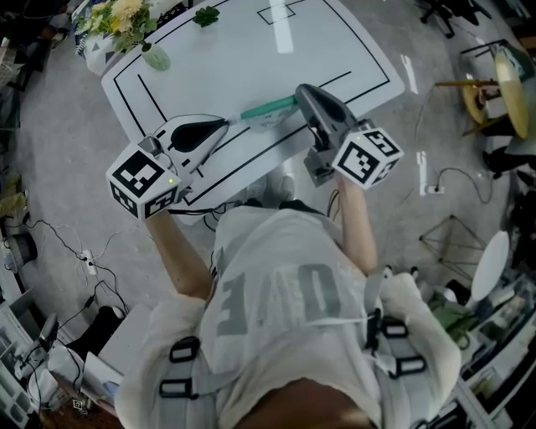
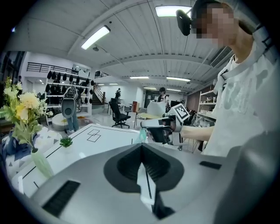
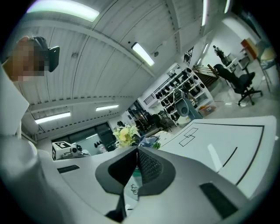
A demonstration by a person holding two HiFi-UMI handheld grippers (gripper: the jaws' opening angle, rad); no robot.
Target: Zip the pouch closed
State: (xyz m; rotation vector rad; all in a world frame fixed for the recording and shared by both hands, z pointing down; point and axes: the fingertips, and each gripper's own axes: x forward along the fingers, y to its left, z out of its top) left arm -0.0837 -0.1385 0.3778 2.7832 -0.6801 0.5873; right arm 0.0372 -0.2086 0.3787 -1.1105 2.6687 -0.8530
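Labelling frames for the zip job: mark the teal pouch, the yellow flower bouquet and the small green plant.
teal pouch (image 1: 268, 108), head view, on its teal top strip.
yellow flower bouquet (image 1: 124, 12), head view, on the blooms.
small green plant (image 1: 206, 15), head view, on its leaves.

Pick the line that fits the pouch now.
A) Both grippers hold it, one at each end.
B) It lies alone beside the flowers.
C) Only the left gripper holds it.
A: the pouch stretches between the left gripper and the right gripper, each shut on one end.
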